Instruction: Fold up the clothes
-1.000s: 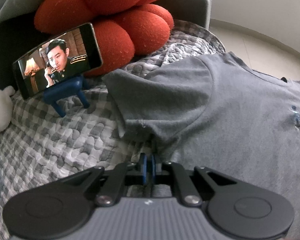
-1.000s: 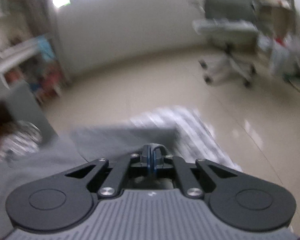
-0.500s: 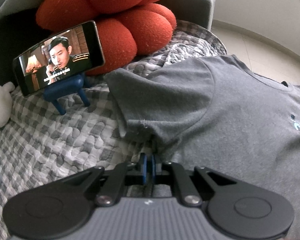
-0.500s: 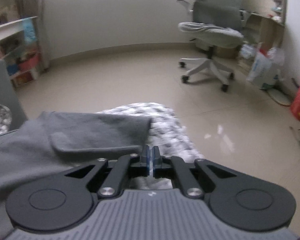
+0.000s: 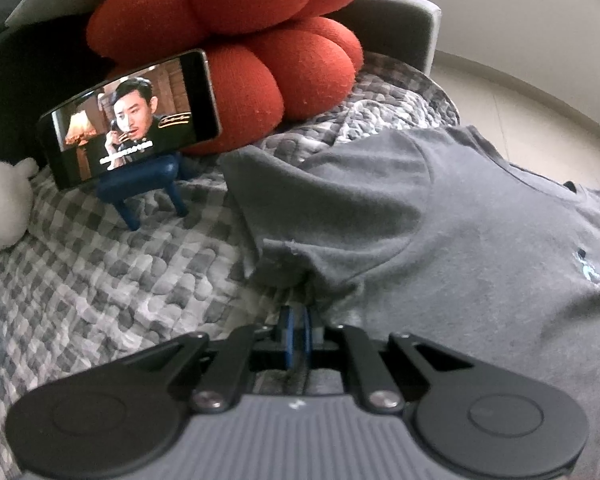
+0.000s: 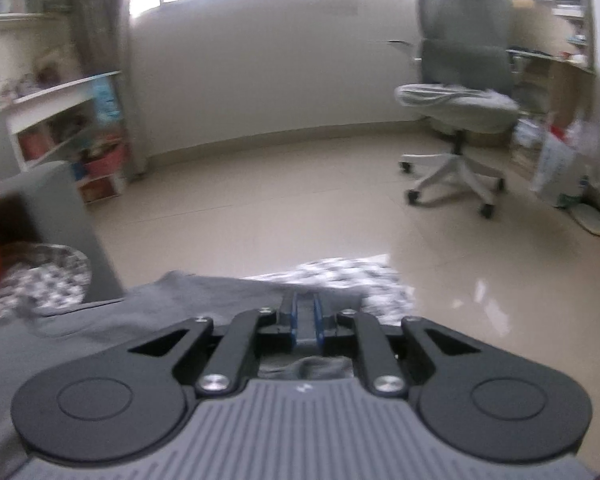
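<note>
A grey T-shirt (image 5: 480,240) lies spread on a checked quilt (image 5: 112,280), one short sleeve (image 5: 324,188) pointing toward the cushions. My left gripper (image 5: 296,322) is shut on a pinch of the shirt just below that sleeve's underarm. In the right wrist view the shirt's other side (image 6: 100,320) lies at the quilt's edge (image 6: 352,276). My right gripper (image 6: 305,318) sits over that sleeve with its blue pads (image 6: 293,320) close together and grey cloth bunched between and behind them. A small pale logo (image 5: 586,266) shows on the chest.
A phone (image 5: 132,120) playing video stands on a blue holder (image 5: 140,188) beside a red cushion (image 5: 260,40). A white plush toy (image 5: 0,208) lies at the left. Beyond the quilt's edge are tiled floor (image 6: 300,200), an office chair (image 6: 456,100) and a low shelf (image 6: 68,128).
The right wrist view has tilted up and steadied, so less of the sleeve shows in front of the fingers. The left gripper keeps its grip and has barely shifted.
</note>
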Available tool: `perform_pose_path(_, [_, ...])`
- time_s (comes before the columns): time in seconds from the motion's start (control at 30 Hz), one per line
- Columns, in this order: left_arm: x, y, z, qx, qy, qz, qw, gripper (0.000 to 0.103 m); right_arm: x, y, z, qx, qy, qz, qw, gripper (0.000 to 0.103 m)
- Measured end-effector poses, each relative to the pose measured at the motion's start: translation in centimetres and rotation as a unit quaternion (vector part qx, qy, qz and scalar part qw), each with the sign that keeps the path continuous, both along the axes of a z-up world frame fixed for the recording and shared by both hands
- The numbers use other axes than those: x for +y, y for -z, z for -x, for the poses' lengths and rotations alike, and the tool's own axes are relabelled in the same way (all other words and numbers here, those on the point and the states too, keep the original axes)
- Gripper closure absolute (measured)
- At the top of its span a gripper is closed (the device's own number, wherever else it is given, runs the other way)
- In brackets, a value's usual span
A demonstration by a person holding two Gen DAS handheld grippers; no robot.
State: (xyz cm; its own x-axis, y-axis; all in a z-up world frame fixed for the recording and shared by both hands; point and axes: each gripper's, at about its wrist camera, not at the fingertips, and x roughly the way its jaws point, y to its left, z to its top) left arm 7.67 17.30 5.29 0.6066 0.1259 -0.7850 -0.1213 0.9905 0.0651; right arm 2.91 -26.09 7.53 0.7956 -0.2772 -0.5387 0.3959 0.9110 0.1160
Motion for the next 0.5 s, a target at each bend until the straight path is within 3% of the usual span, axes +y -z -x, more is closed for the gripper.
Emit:
perform_pose_path(0.07, [0.1,-0.3,0.1,-0.005,-0.005,-0.001,1.0,0.098,0.7,-0.3,0.2,-0.007,-0.017,-0.003,1.0,0.08])
perform_pose_path(0.2, [0.2,-1.0,0.3,-0.021,-0.006,-0.002,0.9998,0.097,1.8,-1.7,1.4,-0.061,-0.052,-0.012,0.997,0.038])
perform_pose_path(0.27, [0.2,-1.3,0.5,-0.029,-0.006,-0.002,0.9996,0.097,2.3,-2.2,1.8,-0.081,-0.073,-0.019,0.994,0.026])
perform_pose_path(0.4, [0.3,-1.9,0.8,-0.044,-0.006,0.004,0.999,0.097,3.6,-2.7,2.3,-0.096,-0.103,-0.005,0.99,0.004])
perform_pose_path(0.5, [0.4,-2.2,0.9,-0.05,-0.005,0.014,0.9986,0.094,4.3,-3.3,3.0,-0.117,-0.115,0.006,0.986,0.0])
